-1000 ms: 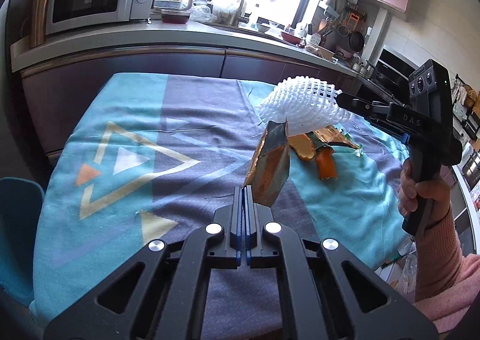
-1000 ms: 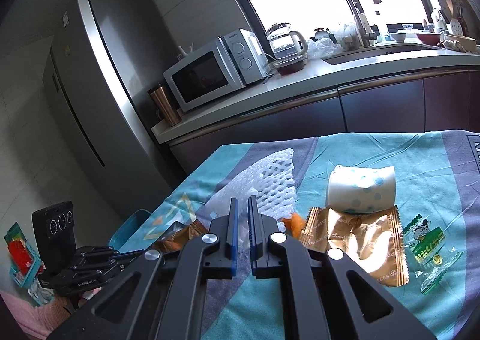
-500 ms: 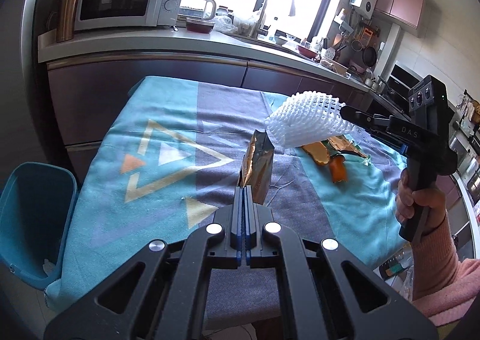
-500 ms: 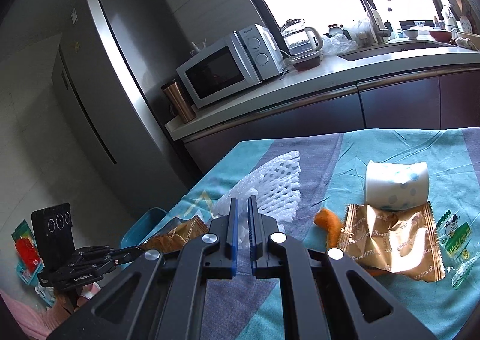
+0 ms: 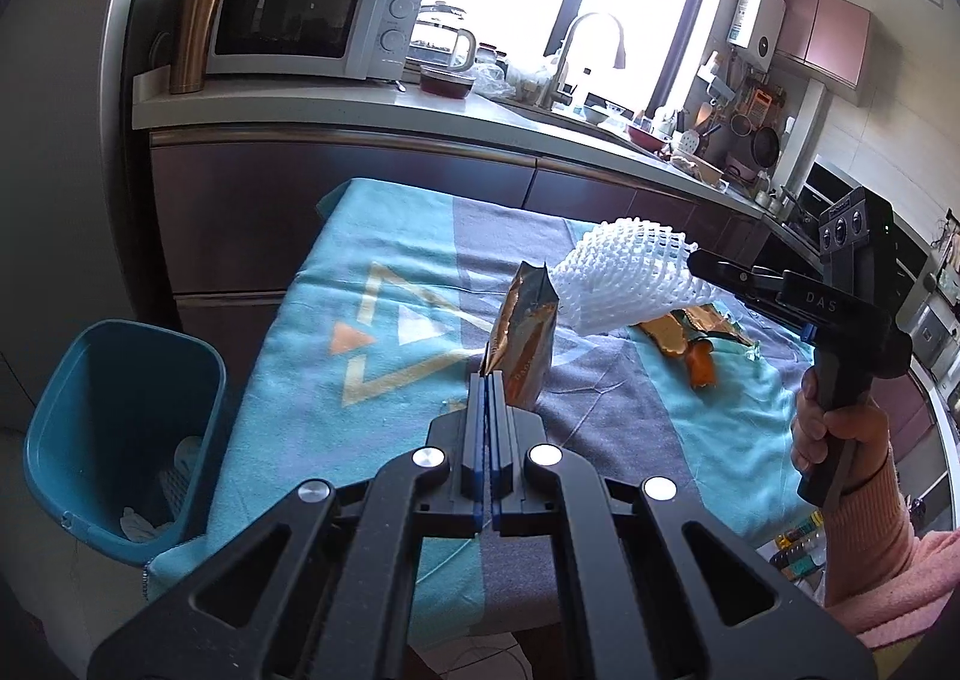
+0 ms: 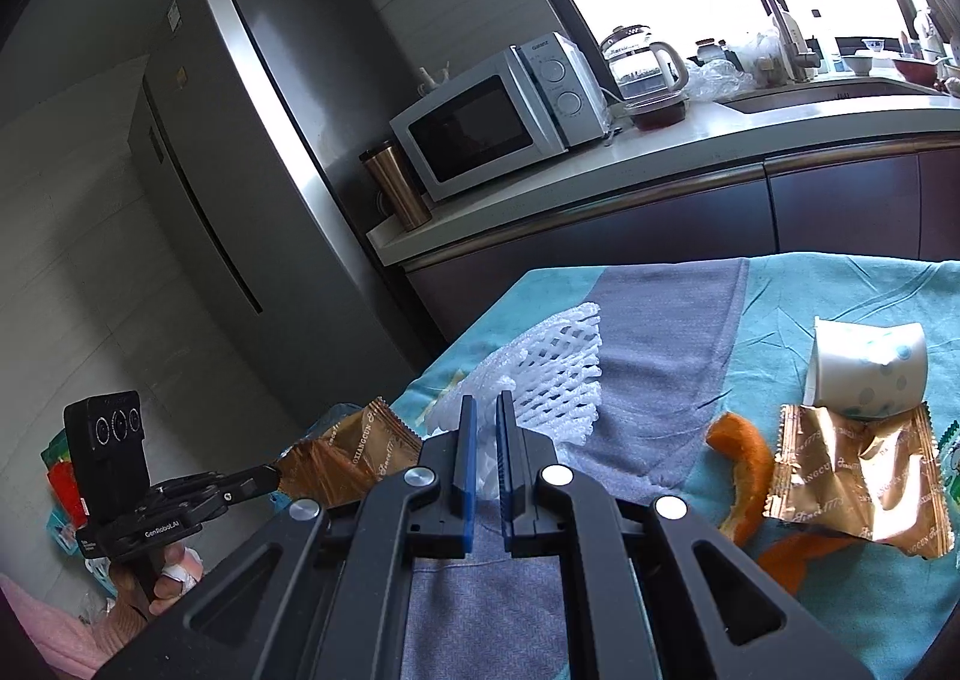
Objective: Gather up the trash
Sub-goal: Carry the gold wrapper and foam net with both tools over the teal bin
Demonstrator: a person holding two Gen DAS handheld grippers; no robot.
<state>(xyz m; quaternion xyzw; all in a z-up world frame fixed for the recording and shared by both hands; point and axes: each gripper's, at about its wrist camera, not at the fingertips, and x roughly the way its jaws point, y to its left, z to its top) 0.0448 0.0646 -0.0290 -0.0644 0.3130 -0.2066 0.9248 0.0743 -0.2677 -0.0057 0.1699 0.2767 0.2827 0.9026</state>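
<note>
Left gripper point(image 5: 487, 380) is pinching a wrapper point(image 5: 527, 344), right gripper point(image 6: 485, 410) clamping foam net point(image 6: 540, 374); both are carrying trash, next needing release over the bin point(image 5: 114, 428) left of the left gripper.

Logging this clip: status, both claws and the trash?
Left claw shut on gold wrapper. Right claw shut on foam net. Both airborne; bin left of table, path clear.

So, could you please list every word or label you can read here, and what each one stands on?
"DAS": right gripper body.
"GenRoboAI": left gripper body.
"Galanz": microwave, small.
"...IANGCUN": gold wrapper in the left gripper.
"...ANGCUN", "Since 1773": gold wrapper on the cloth.
Green packet print: unreadable.
</note>
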